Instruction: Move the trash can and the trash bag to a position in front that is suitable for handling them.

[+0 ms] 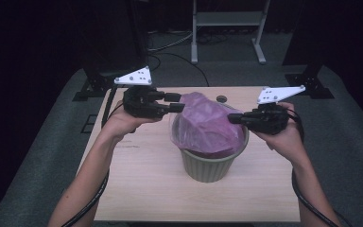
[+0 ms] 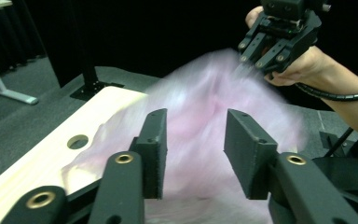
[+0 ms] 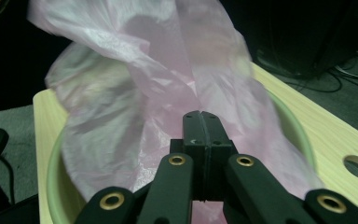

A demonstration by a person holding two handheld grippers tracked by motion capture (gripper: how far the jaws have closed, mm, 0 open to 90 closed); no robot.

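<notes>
A pale green bin (image 1: 208, 165) stands in the middle of the wooden table (image 1: 146, 184), with a pink plastic bag (image 1: 208, 123) billowing out of its top. My left gripper (image 1: 177, 101) hovers at the bag's upper left edge. Its jaws stand open in the left gripper view (image 2: 193, 149), with the bag (image 2: 200, 93) just beyond them and nothing pressed between the pads. My right gripper (image 1: 231, 118) is at the bag's right side, over the bin's rim (image 3: 51, 172). Its jaws (image 3: 200, 116) are shut on a fold of the bag (image 3: 121, 93), which stretches up to its tips (image 2: 256, 58).
A round hole (image 1: 221, 99) is cut in the table near its far edge. Black stand bases (image 1: 90, 87) (image 1: 312, 80) sit on the grey floor at both far corners, and a white desk frame (image 1: 227, 28) stands behind. Bare tabletop lies in front of the bin.
</notes>
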